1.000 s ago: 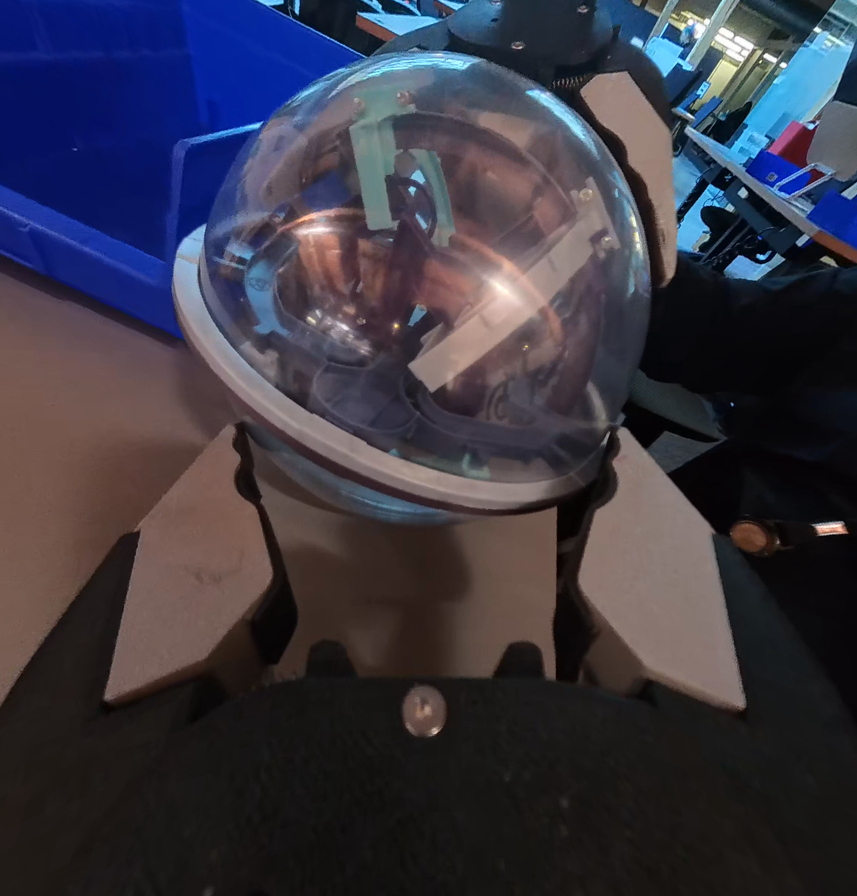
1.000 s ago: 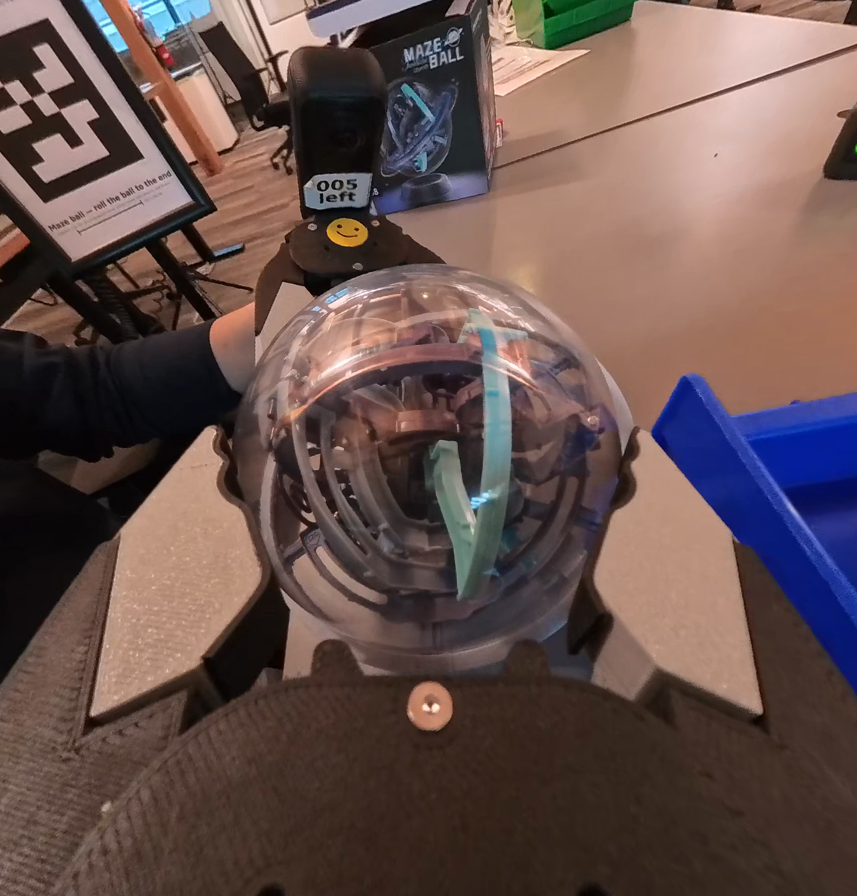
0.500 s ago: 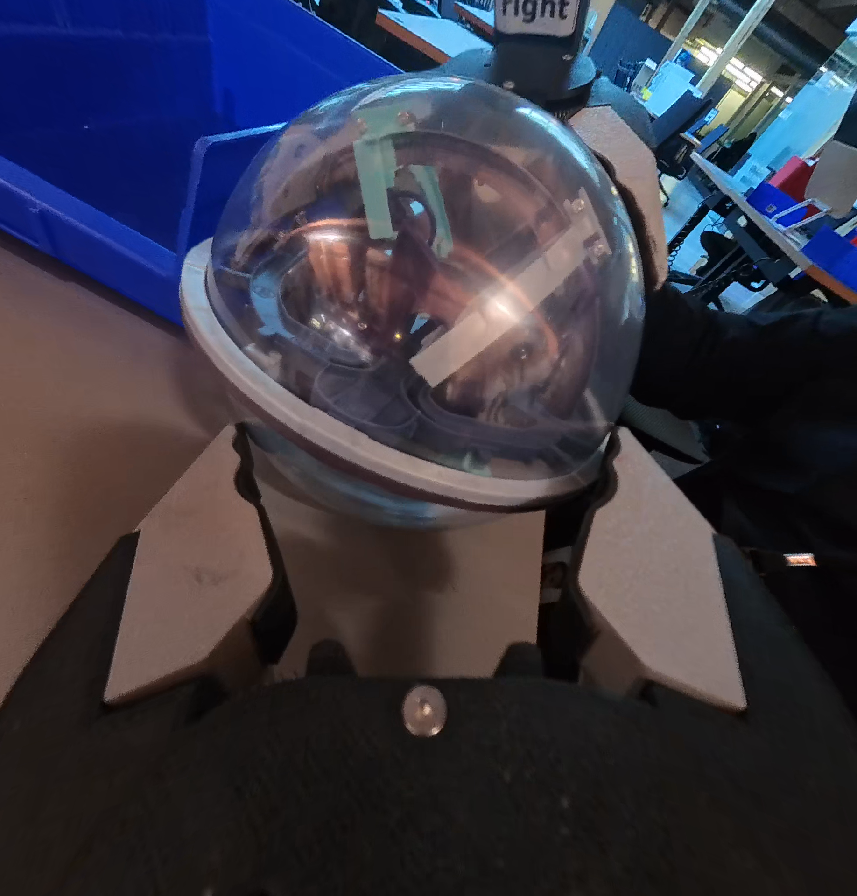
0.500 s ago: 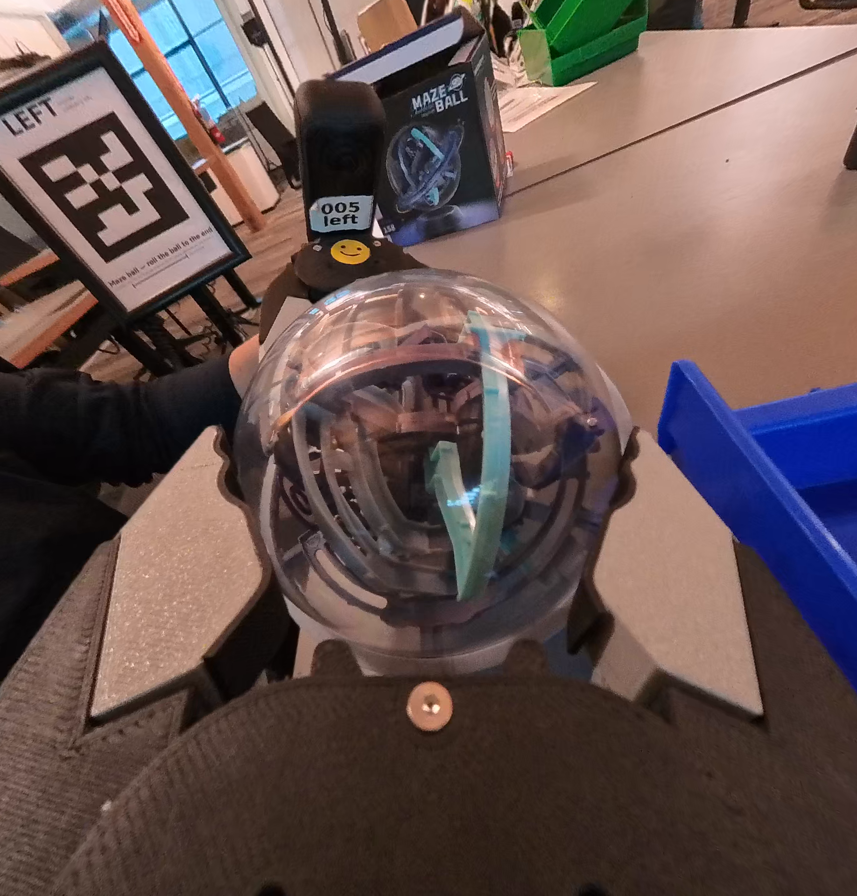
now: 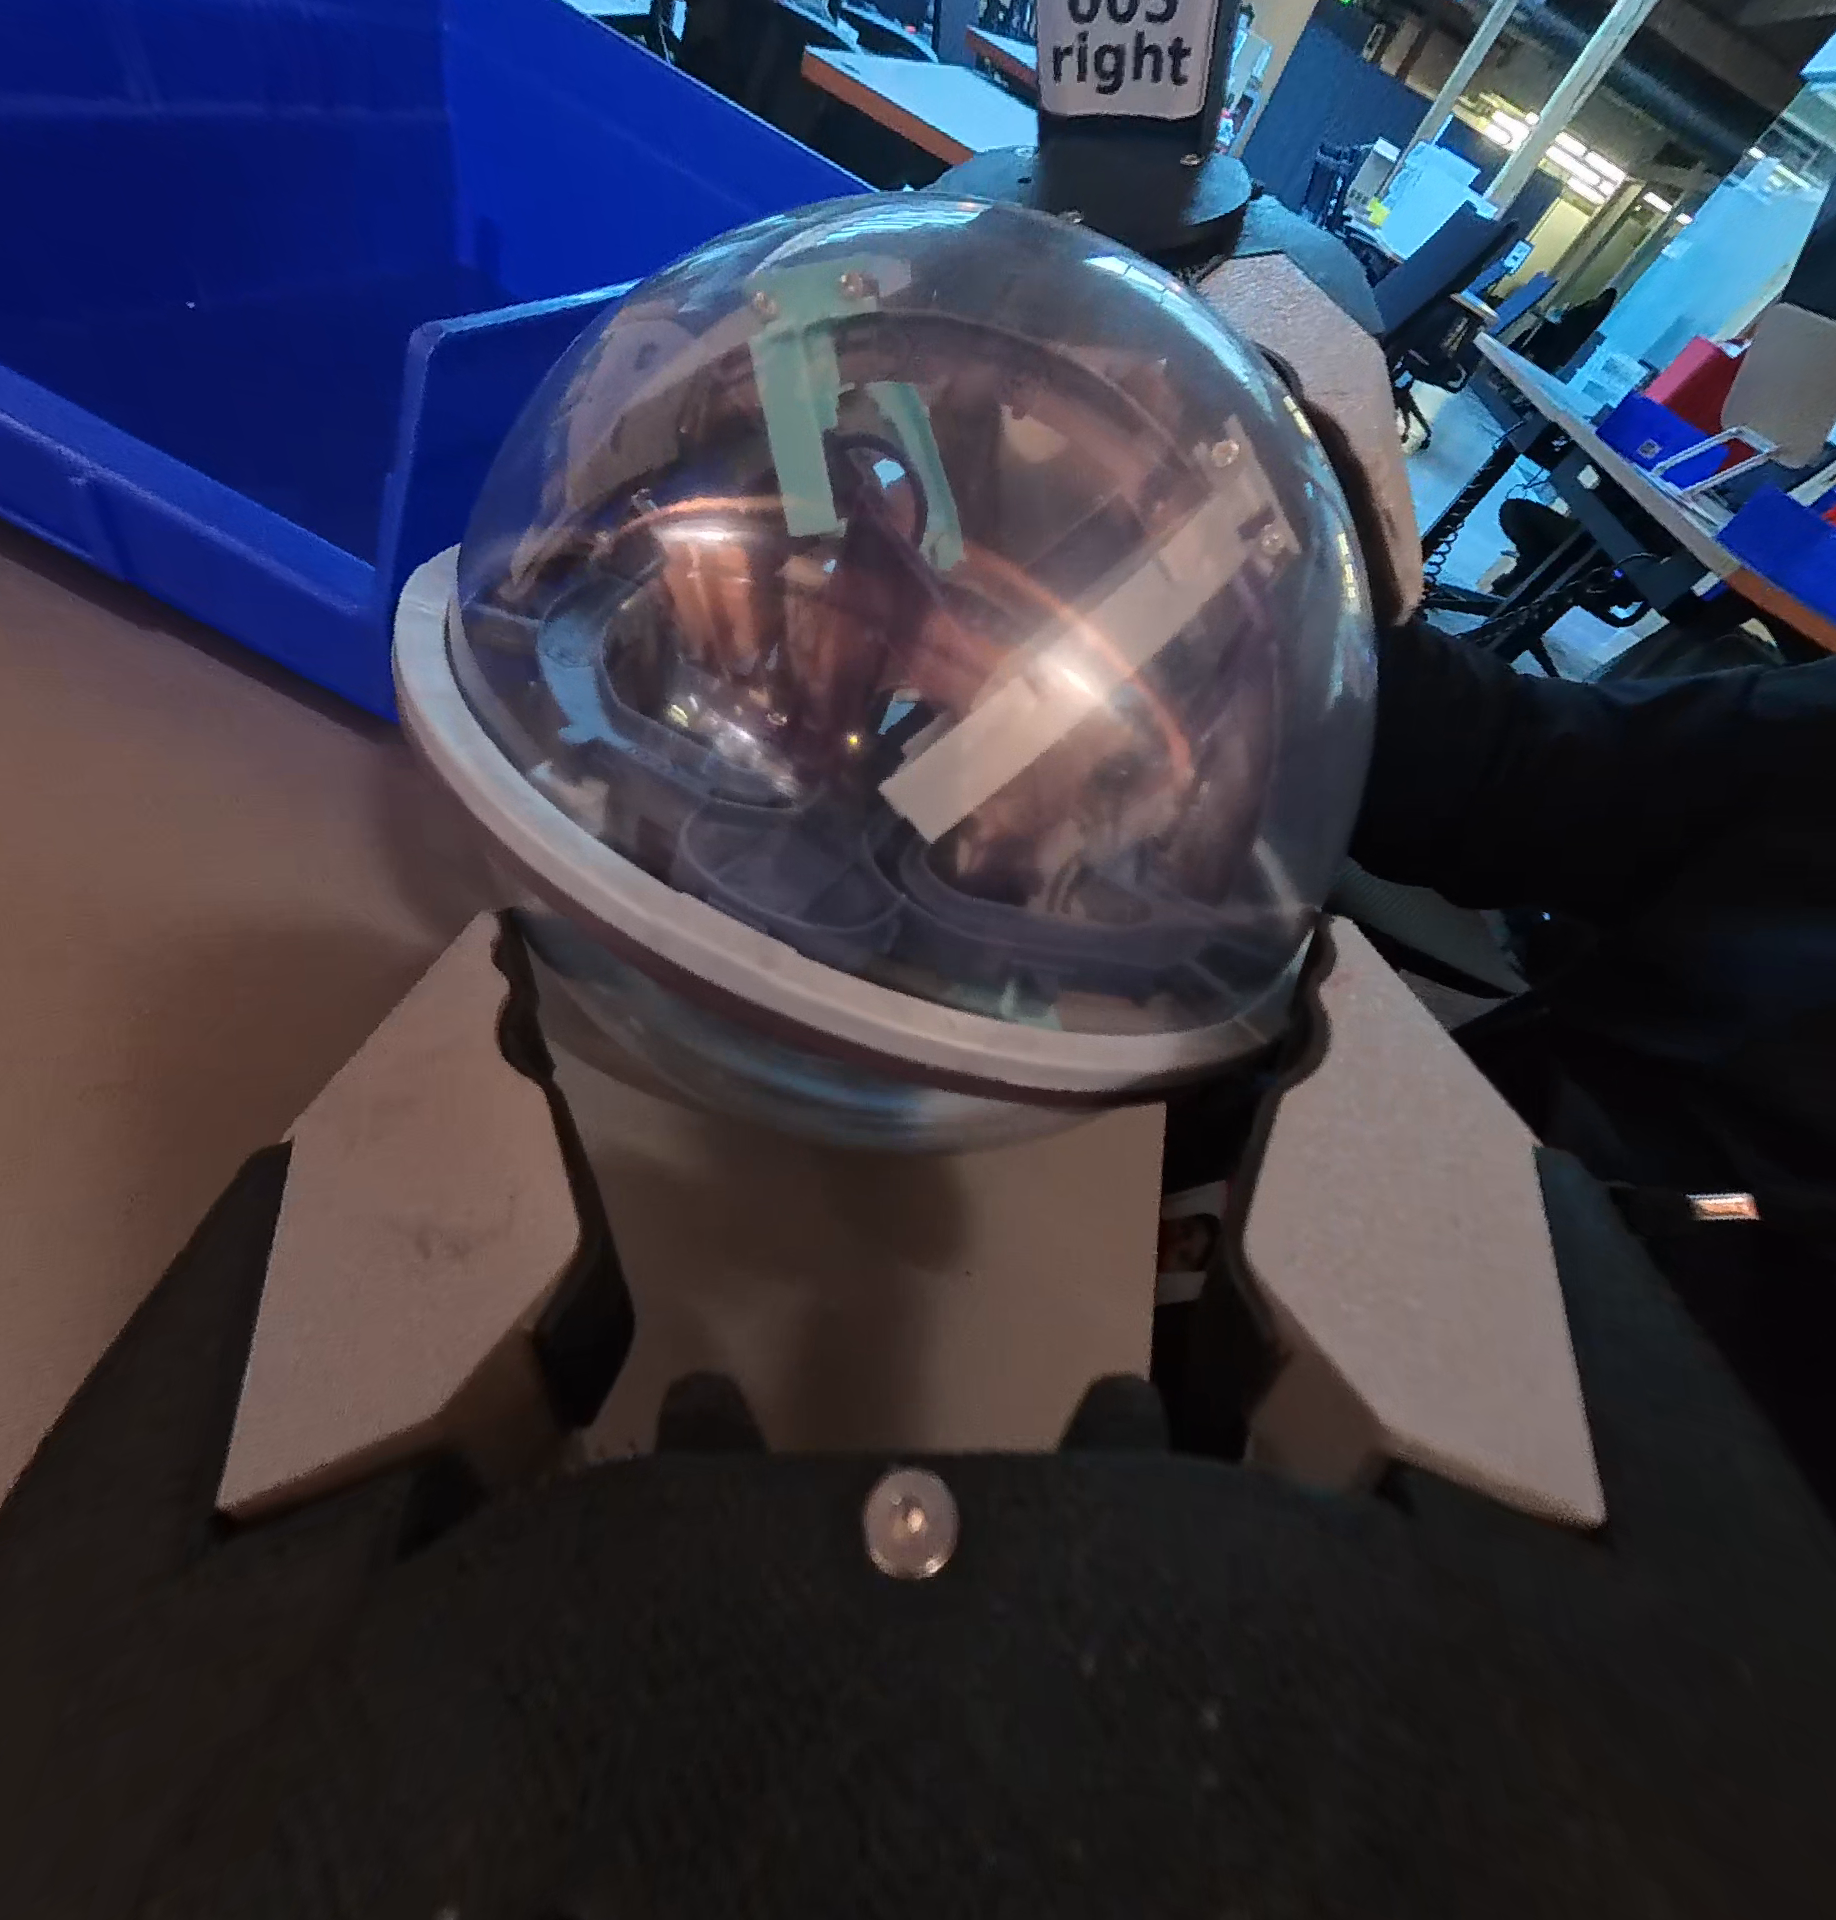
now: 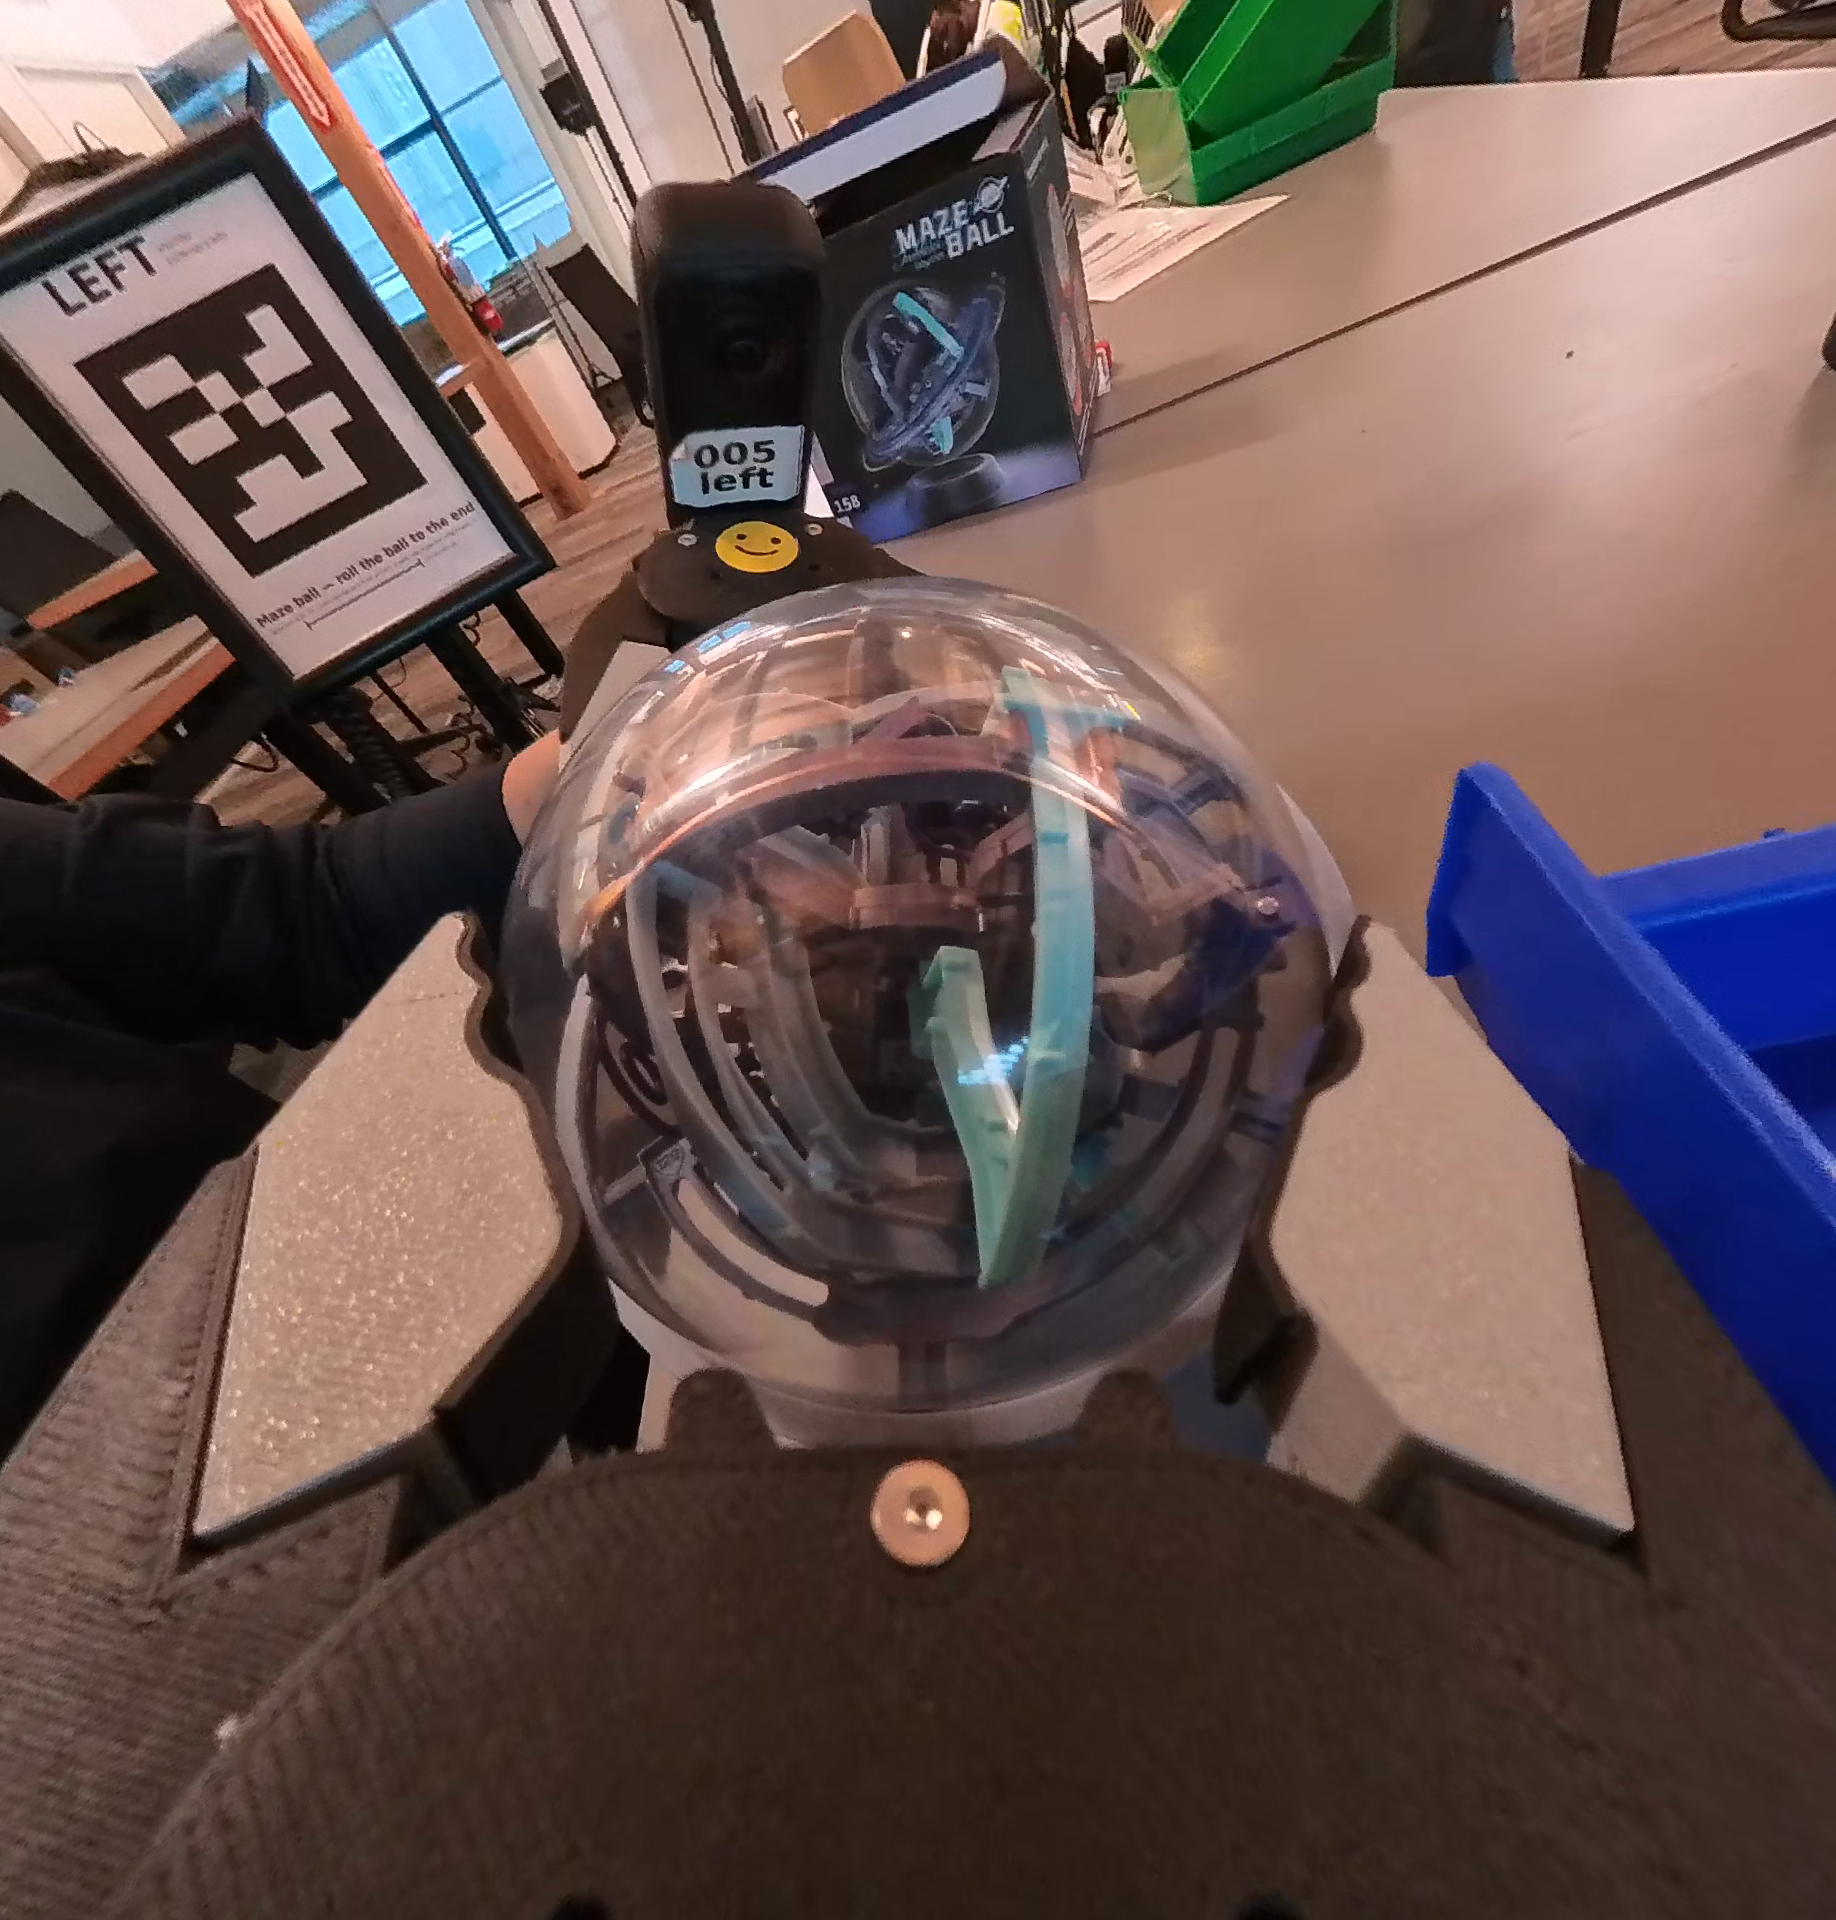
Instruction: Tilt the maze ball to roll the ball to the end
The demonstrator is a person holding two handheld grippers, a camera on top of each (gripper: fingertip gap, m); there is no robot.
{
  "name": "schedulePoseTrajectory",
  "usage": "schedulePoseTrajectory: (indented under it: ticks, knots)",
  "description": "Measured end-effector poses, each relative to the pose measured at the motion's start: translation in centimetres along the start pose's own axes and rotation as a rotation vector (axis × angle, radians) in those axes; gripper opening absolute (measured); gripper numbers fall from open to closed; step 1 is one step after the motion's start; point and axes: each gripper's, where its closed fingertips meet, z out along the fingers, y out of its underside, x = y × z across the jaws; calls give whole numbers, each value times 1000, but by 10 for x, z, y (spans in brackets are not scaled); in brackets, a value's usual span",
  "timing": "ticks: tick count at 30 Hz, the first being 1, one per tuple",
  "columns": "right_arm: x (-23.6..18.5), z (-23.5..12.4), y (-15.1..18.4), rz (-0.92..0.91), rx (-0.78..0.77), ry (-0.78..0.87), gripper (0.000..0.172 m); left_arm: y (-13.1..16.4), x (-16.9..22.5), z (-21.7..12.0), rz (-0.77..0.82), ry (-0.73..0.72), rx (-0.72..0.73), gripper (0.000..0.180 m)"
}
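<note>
The maze ball (image 5: 914, 665) is a clear sphere with a white ring and teal, brown and grey tracks inside. It is held above the table between both grippers. My left gripper (image 5: 909, 997) is shut on its lower part, with the pads pressed against both sides just under the ring. My right gripper (image 6: 919, 1039) is shut on the maze ball (image 6: 924, 935) from the opposite side, its pads pressed on the sphere's flanks. The left gripper's body shows beyond the ball in the right wrist view (image 6: 732, 582), and the right gripper's body in the left wrist view (image 5: 1122, 156). I cannot make out the small ball inside.
A blue bin (image 5: 218, 312) stands close by, at the right in the right wrist view (image 6: 1724, 1039). The maze ball's box (image 6: 955, 343) and green bins (image 6: 1257, 94) stand farther off on the grey table (image 6: 1413, 499). A framed sign (image 6: 239, 416) stands at the left. Dark sleeves reach in.
Both grippers have tilted together with the ball. The surroundings slide downward in both views and more of the far room shows. The ball stays clamped in both grasps.
</note>
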Motion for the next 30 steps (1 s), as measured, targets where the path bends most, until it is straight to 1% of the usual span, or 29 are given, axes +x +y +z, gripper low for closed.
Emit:
schedulePoseTrajectory:
  ticks: [6, 9, 11, 14, 16, 19, 21, 23, 27, 30]
  knots:
    - [-4, 1, 1, -49, -16, 2, 148, 3, 2, -1, 46, 12, 5, 141]
    - [-6, -1, 0, -64, -10, -1, 145, 3, 2, -3, 44, 27, 19, 140]
    - [-7, -2, -2, -68, -2, -9, 142, 0, 3, -4, 38, 41, 35, 140]
    - [-7, -3, -4, -81, -2, -8, 140, -5, 2, -7, 67, 26, 68, 138]
    - [-6, -4, -5, -93, -2, 2, 138, -5, 1, -9, 77, 20, 65, 135]
    - [-5, -6, -6, -110, -11, 14, 138, -2, -1, -10, 74, 13, 58, 134]
    - [-5, -9, -10, -110, 11, 13, 138, -2, -1, -10, 73, 12, 62, 134]
    - [-7, -10, -11, -94, 18, -8, 134, -2, 0, -9, 79, 13, 60, 134]
    - [-6, -7, -6, -103, -12, 0, 135, -2, 1, -8, 86, 16, 52, 134]
    - [-6, -8, -7, -103, -7, -1, 135, -1, 1, -8, 84, 17, 52, 134]
